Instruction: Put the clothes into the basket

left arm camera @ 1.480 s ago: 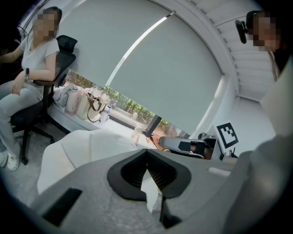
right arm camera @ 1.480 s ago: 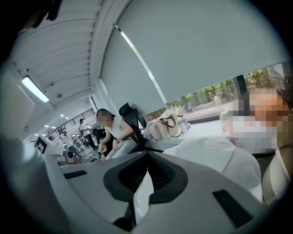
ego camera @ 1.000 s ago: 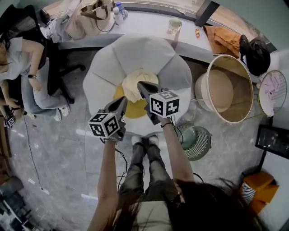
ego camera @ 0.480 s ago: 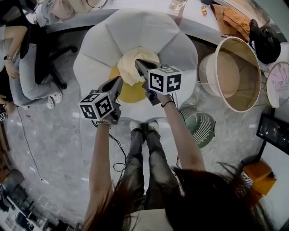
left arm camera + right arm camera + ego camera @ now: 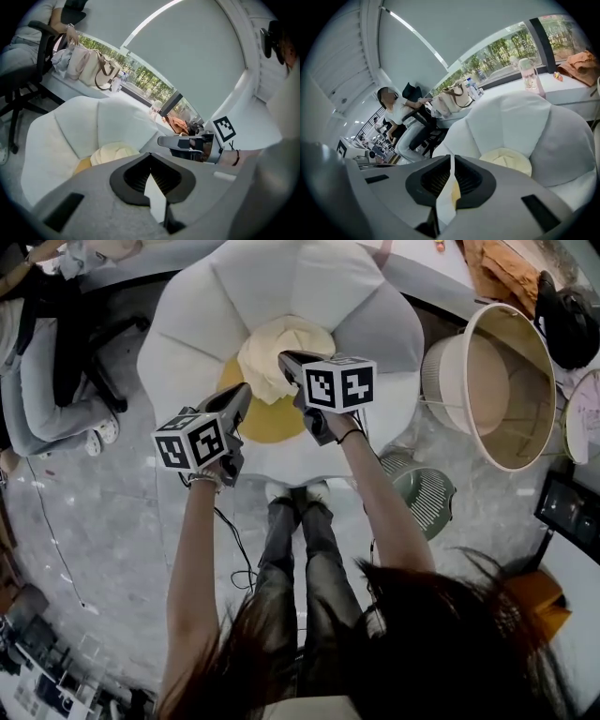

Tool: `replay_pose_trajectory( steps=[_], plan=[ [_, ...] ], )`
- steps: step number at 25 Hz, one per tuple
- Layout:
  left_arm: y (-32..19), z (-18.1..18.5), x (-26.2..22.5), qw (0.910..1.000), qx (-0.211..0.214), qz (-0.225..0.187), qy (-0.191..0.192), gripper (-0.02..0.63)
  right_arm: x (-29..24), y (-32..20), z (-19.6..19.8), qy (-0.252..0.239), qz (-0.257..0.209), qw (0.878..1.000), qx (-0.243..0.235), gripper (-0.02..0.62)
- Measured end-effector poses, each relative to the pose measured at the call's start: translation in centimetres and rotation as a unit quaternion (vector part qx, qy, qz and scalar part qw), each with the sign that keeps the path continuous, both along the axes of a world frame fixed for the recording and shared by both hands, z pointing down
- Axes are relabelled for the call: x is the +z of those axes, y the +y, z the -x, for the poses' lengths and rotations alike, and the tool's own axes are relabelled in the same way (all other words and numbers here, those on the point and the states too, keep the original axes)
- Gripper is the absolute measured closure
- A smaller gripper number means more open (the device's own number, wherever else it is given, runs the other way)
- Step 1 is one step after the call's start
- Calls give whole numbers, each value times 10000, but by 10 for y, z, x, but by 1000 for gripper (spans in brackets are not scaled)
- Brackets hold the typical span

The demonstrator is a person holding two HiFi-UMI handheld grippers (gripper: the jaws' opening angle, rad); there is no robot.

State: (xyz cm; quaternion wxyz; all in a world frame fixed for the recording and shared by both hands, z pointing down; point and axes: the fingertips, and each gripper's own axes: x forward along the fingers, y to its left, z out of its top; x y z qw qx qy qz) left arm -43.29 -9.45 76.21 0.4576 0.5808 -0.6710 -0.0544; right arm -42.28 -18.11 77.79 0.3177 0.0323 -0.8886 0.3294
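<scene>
In the head view, your left gripper (image 5: 246, 390) and right gripper (image 5: 284, 357) point at the cream garment (image 5: 277, 338) lying at the middle of the white chair (image 5: 309, 282), and the basket (image 5: 450, 381) stands well apart to the right. In the left gripper view, your jaws are pressed together with nothing between them. In the right gripper view, the jaws are likewise together and empty, and the garment lies ahead on the chair.

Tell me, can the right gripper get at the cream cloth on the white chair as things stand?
Probably yes. The right gripper points at the cream cloth on the white chair, with nothing between them. Its jaws are together, so they must open first.
</scene>
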Motion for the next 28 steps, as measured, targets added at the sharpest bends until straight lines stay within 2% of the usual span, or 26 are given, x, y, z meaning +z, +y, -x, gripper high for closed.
replay_pose_trajectory(
  steps=[4,10,13,21,28],
  plan=[
    [-10,3,15,9998,167,63,-21,595,26,-3,2,221,-36,9997,-124,583],
    [-13,11,42,9993,321,149,-81,595,67,3,-2,508,62,9987,37,575],
    [-15,15,53,9991,370,167,-94,595,82,2,2,586,146,9981,74,522],
    [-11,11,84,9989,444,177,-20,595,112,-4,9,721,153,9971,183,449],
    [-7,9,119,9983,555,192,-40,595,160,0,4,908,75,9955,263,394]
  ],
)
